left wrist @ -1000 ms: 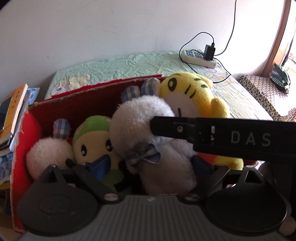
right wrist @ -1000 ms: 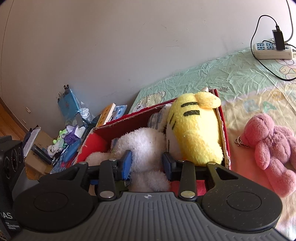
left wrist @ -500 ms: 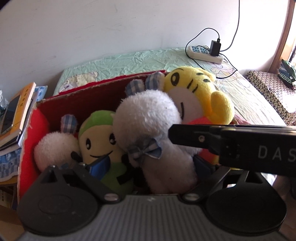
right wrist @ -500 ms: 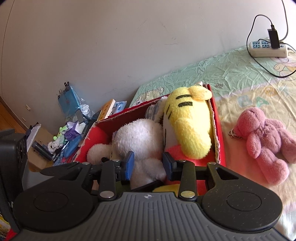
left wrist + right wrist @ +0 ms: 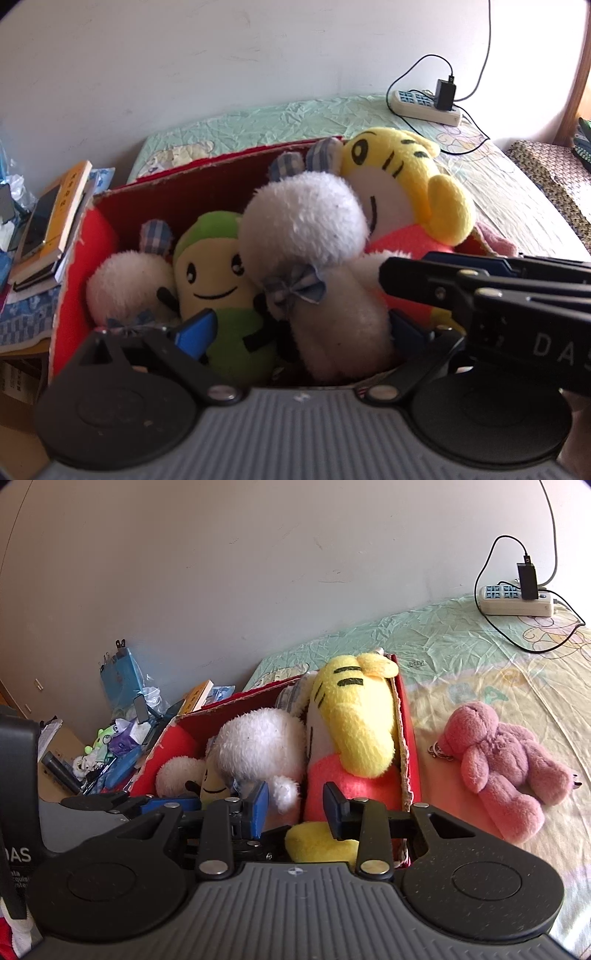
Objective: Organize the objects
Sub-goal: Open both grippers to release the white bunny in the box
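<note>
A red cardboard box (image 5: 192,184) (image 5: 410,760) on the bed holds a yellow tiger plush (image 5: 399,177) (image 5: 354,716), a big white fluffy plush (image 5: 314,236) (image 5: 258,746), a green-capped yellow plush (image 5: 218,273) and a small white plush (image 5: 125,280). My left gripper (image 5: 299,328) is open over the box's near edge, its jaws either side of the plush bodies. My right gripper (image 5: 295,805) is open and empty above the box's near end; it crosses the left wrist view (image 5: 480,288). A pink plush (image 5: 506,760) lies on the sheet, right of the box.
A power strip (image 5: 424,107) (image 5: 517,598) with a plugged charger and cable lies on the bed by the wall. Books (image 5: 51,221) and clutter (image 5: 110,746) are stacked left of the box. A patterned cushion (image 5: 554,170) sits at the far right.
Both grippers have drawn back and up from the box, so more of the plush toys shows. The right gripper's jaws have opened wider. The toys have not moved.
</note>
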`<state>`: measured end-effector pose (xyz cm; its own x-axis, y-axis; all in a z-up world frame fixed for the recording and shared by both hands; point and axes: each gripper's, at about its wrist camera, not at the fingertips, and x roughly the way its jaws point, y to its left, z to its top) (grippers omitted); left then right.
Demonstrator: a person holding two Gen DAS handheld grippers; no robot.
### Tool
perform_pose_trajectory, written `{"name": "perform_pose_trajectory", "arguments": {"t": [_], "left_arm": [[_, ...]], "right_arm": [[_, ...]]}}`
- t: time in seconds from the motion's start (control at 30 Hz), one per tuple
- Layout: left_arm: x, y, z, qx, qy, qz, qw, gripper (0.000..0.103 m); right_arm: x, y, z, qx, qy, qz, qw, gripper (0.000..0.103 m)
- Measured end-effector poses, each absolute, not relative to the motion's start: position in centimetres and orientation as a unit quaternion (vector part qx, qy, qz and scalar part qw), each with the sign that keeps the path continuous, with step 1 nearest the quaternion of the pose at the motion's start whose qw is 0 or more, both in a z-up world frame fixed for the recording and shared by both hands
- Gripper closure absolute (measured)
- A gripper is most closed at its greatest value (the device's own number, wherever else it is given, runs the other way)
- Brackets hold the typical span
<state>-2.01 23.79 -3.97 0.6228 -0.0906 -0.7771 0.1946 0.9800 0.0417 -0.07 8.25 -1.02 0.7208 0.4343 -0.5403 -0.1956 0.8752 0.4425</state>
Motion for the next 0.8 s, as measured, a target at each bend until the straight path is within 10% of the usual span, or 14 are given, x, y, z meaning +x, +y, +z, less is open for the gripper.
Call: {"name": "perform_pose_trajectory", "arguments": {"t": [0.8], "left_arm": [[-3.2,23.6,-3.8,0.058,0.400,-0.043,0.914,0.001]], "right_arm": [[-1.2,8.0,-1.4,0.194,0.325,0.144,0.914,0.068]]}}
